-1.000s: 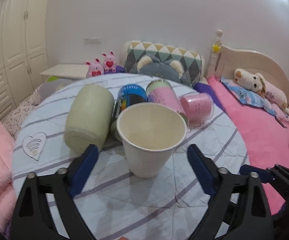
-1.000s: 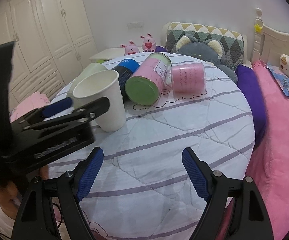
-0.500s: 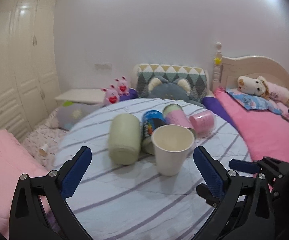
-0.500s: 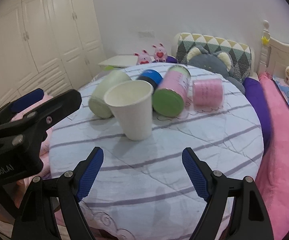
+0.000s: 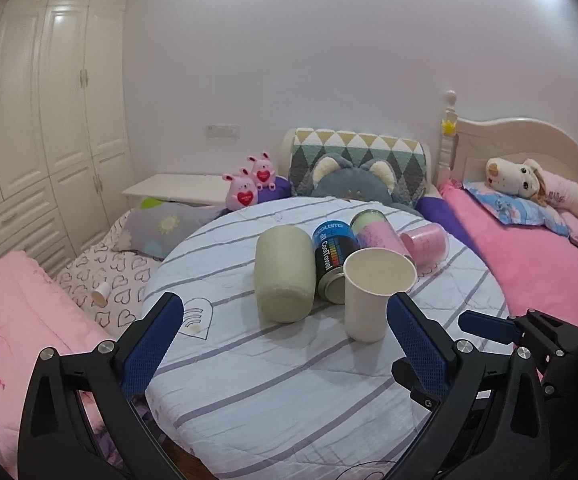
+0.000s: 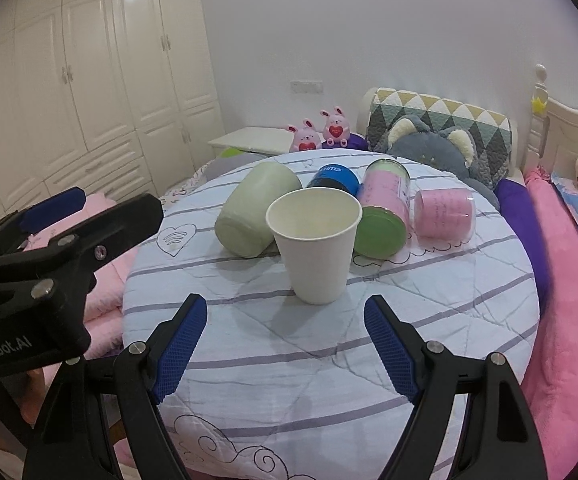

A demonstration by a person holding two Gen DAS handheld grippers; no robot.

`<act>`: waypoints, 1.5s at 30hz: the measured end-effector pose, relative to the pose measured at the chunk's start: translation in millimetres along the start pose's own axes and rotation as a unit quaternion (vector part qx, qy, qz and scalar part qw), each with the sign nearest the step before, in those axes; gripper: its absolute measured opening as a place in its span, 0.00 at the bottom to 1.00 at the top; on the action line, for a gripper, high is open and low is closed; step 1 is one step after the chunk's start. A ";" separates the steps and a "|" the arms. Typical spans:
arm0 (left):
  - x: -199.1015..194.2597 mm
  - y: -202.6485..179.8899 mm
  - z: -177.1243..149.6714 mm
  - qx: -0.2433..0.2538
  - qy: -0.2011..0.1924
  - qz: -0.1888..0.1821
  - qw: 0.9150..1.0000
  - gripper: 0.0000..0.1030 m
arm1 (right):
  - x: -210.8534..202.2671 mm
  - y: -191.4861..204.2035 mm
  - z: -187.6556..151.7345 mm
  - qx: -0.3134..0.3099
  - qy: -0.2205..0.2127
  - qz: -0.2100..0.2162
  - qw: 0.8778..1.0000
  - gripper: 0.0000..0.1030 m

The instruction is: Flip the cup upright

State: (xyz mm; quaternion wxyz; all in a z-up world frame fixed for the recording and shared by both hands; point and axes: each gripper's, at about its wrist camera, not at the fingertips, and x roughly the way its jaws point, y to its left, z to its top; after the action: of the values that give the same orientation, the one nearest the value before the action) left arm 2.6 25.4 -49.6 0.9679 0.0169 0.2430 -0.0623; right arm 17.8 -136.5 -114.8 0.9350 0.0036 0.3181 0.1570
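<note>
the white cup (image 5: 375, 294) stands upright on the striped tabletop (image 5: 273, 392), touching 1 blue can (image 5: 331, 254) lying behind it. the left tool (image 5: 285, 344) hovers wide open, near it.

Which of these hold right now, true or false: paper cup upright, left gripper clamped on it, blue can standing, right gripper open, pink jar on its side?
1. The white paper cup stands upright, mouth up. True.
2. The left gripper is clamped on the cup. False: its jaws are open and empty, short of the cup.
3. The blue can stands upright. False: it lies on its side.
4. The right gripper is open. True.
5. The pink jar lies on its side. True.
</note>
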 end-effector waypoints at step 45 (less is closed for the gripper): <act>-30.2 -45.3 34.3 0.006 -0.014 0.039 0.999 1.00 | -63.8 -40.9 32.7 -0.018 -0.078 -0.053 0.995 0.80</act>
State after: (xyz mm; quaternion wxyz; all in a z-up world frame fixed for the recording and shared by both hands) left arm -13.6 -18.3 -5.2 0.9727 0.0309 0.2284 -0.0258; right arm 1.5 -191.2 -55.2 0.9639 -0.0176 0.2410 0.1117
